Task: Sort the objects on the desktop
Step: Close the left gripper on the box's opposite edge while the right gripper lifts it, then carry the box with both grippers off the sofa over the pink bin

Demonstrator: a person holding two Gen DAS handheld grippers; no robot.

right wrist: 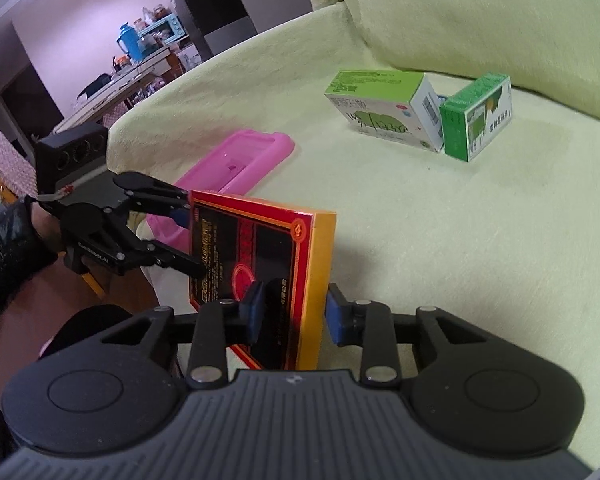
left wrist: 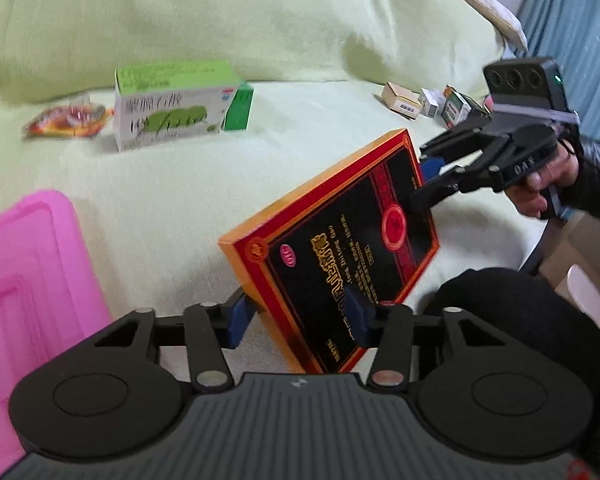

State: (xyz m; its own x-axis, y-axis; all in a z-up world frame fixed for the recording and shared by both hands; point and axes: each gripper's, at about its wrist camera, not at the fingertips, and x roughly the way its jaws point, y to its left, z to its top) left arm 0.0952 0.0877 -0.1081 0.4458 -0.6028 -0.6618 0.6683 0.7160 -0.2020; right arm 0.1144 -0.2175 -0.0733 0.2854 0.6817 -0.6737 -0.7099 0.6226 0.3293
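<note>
Flat red-and-black box held tilted above the green-covered sofa seat, pinched at opposite ends by both grippers: left gripper jaws astride the near edge, right gripper jaws on the far end, one pad seemingly just off the orange edge. Risk: box twisting or slipping out if one side releases unevenly. Legible: pinyin fragment "Zhitong Gao"; remainder Chinese characters, blurred. Pink tray nearby.
</note>
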